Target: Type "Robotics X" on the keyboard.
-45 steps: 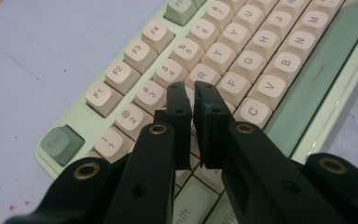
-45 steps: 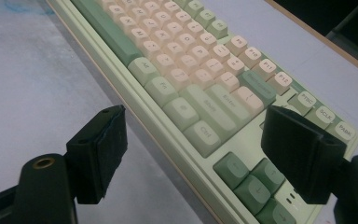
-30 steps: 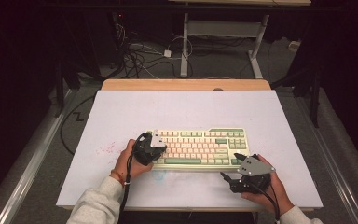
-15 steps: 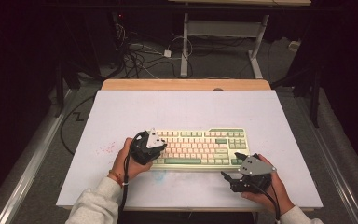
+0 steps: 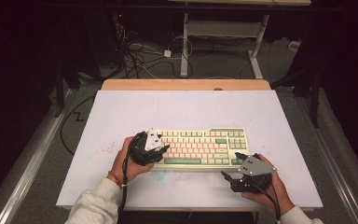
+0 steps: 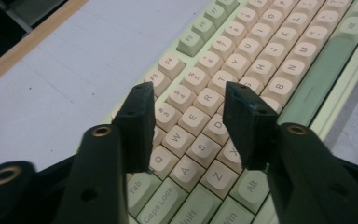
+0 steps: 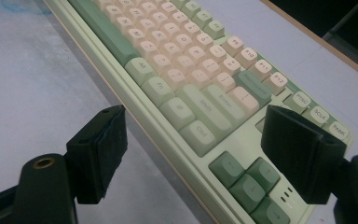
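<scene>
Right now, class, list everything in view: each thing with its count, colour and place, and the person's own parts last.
Keyboard: one, cream keys with green accents, near middle of the mat.
Mat: one, pale lilac-white, covering the table.
Table: one, wooden, far edge showing beyond the mat.
Cables: several, dark and white, on the floor behind.
Desk frame: one, white-legged, in the background.
Left hand-held gripper: one, black, jaws apart over the keyboard's left-end keys, having just been opening, holding nothing.
Right hand-held gripper: one, black, open by the keyboard's right near corner.
Sleeves: two, light grey, bottom edge.
</scene>
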The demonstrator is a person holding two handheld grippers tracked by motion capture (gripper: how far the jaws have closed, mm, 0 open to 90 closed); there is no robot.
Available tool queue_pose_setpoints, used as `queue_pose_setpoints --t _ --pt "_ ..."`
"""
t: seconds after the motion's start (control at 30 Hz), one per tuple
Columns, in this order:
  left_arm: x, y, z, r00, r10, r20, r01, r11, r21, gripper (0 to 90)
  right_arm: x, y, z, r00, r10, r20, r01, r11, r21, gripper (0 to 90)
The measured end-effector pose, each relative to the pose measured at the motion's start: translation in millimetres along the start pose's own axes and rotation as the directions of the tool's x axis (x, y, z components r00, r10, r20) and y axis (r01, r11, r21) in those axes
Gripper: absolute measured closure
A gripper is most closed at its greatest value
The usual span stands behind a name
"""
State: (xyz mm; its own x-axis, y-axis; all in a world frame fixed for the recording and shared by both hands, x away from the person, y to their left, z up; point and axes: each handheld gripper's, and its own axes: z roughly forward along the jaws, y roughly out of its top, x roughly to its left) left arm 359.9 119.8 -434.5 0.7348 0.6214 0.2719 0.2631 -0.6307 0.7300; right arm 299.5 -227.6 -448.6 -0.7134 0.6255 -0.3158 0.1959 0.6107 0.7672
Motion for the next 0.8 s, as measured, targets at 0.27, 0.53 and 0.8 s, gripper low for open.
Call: queue_pose_setpoints --t 0.27,0.53,0.8 --pt "-4.0 -0.2 -4.6 0.9996 -0.027 -0.012 0.026 0.9988 -0.041 23.5 -0.1 0.0 0.1 1.0 0.001 -0.002 -0.001 1.0 -0.001 22.7" --pt "-7.5 0.7 -9.8 0.9996 -0.01 -0.024 0.009 0.998 -0.063 16.5 -0.5 -0.2 0.1 1.0 0.001 0.0 -0.001 1.0 -0.001 22.7" --pt "-9.5 1.4 -16.5 0.9993 0.013 -0.036 -0.016 0.997 -0.075 16.5 -1.1 -0.4 -0.2 1.0 0.006 -0.001 -0.006 1.0 0.0 23.0"
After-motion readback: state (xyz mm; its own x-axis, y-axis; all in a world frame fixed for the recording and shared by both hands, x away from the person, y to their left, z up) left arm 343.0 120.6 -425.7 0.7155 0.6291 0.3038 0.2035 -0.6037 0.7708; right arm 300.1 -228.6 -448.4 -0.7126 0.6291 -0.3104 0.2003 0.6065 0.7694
